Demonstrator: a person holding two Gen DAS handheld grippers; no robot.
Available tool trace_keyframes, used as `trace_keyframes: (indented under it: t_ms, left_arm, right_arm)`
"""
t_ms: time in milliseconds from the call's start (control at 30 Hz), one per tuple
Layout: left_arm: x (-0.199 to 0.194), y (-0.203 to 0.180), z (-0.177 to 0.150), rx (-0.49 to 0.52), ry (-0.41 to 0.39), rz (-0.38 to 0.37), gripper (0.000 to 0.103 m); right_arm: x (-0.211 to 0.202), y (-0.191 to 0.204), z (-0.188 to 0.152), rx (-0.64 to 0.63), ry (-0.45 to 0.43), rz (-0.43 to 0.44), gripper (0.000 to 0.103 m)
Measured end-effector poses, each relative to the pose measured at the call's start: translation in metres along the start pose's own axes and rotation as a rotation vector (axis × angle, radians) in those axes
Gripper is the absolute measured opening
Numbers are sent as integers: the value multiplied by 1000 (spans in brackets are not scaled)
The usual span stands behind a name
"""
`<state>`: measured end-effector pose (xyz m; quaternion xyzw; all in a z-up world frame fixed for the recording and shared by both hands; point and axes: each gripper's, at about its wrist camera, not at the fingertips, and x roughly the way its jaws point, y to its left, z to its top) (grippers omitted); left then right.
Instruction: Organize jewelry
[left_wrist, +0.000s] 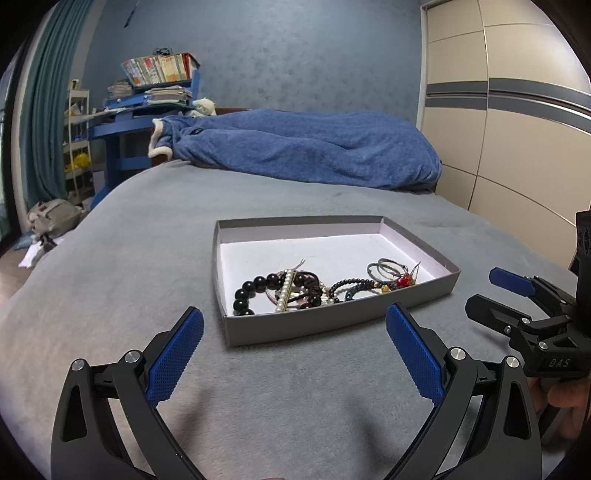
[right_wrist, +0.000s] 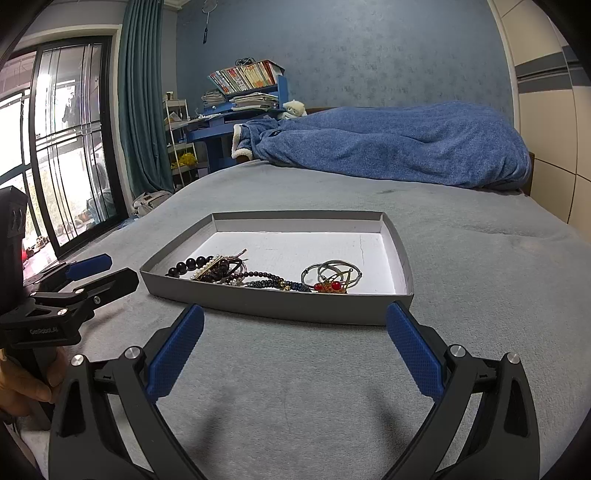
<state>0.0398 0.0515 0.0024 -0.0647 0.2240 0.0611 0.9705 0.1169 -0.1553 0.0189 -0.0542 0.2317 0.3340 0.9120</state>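
A shallow grey box (left_wrist: 334, 325) lies flat on the bed (left_wrist: 147, 280), which is covered by a grey blanket. The jewelry (left_wrist: 295, 290) is bunched along the near wall of the box: a black bead bracelet (left_wrist: 255, 290), a pearl strand, thin metal rings (left_wrist: 386, 268) and a red-stoned piece (left_wrist: 402, 281). Both grippers hover near the box. The left gripper (left_wrist: 295, 358) stands wide open and holds nothing; the right gripper (right_wrist: 295, 354) is likewise spread and empty. Beyond the box, a blue blanket (right_wrist: 388, 142) is heaped at the bed's far end. Left of the box stand a blue desk (right_wrist: 221, 129) with books, a teal curtain (right_wrist: 142, 103) and a barred window (right_wrist: 62, 147). Right of the box is a beige wardrobe (left_wrist: 498, 122).
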Motion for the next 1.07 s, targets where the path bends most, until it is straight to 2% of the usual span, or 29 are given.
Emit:
trace_keyframes:
  t_ms: [1067]
  left_arm:
    - [-1, -2, 1, 11, 3, -5, 98]
  right_arm:
    - [0, -1, 0, 3, 0, 2, 97]
